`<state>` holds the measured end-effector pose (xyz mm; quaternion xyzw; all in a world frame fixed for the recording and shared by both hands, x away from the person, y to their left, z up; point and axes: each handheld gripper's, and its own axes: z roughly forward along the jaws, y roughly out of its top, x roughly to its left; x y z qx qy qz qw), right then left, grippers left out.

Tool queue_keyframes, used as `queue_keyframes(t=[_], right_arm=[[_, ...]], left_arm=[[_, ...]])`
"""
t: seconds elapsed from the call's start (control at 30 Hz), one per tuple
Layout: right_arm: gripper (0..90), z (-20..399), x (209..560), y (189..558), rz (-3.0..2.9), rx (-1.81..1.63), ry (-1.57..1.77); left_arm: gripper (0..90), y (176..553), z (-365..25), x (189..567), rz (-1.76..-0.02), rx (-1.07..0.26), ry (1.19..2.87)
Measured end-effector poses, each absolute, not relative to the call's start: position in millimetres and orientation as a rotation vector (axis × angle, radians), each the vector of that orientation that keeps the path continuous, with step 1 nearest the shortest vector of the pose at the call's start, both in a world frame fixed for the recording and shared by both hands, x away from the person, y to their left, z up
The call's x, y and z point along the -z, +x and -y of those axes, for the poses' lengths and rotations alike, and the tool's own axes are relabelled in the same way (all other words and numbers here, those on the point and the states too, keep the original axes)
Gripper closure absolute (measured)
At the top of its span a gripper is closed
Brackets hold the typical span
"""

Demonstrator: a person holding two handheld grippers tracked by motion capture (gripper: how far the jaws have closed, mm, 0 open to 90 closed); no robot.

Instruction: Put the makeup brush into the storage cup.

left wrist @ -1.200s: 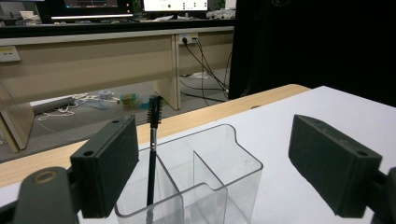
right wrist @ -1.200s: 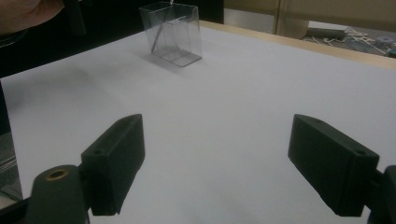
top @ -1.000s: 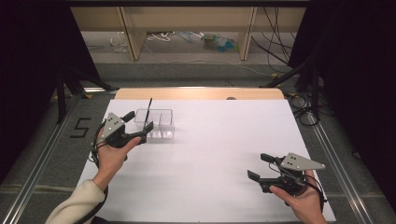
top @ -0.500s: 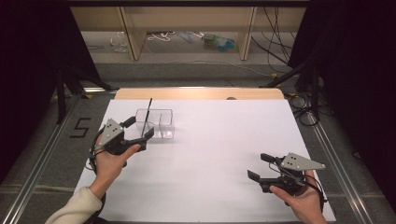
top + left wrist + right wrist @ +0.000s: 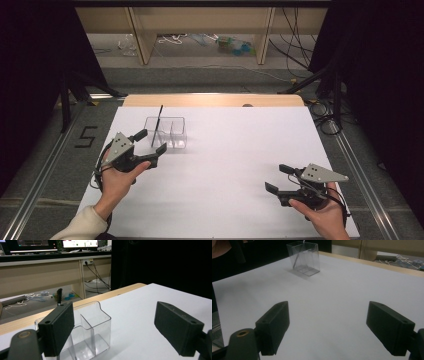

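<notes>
Now we have our left gripper (image 5: 149,142) just near of the clear box (image 5: 172,131) at the far left of the white table (image 5: 235,160), its jaws spread wide and holding nothing. A thin black brush (image 5: 157,125) stands tilted in the box's left compartment, its tip leaning out above the rim; in the left gripper view the bristled end (image 5: 59,295) shows behind the box (image 5: 95,327), partly hidden by our left jaw. The right compartment looks empty. Our right gripper (image 5: 280,179) rests near the right front corner, well apart from the box, jaws likewise released and empty; its view shows the box (image 5: 304,257) far off across bare table.

We judge the brush is already in the box and our left hand is free beside it. Any next move, whether lifting the brush again or shifting the box, calls for a careful approach so a jaw doesn't knock the light box over.
</notes>
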<state>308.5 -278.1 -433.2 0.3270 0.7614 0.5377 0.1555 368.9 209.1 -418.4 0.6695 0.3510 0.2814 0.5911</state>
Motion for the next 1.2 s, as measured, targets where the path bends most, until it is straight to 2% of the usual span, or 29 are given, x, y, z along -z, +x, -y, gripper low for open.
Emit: queue_keyframes(t=[1.2], right_arm=[[19.8, 278, 434, 311, -2.162, -1.539, 0.909]], left_arm=[[16.3, 314, -207, 423, -0.733, -0.592, 1.589]])
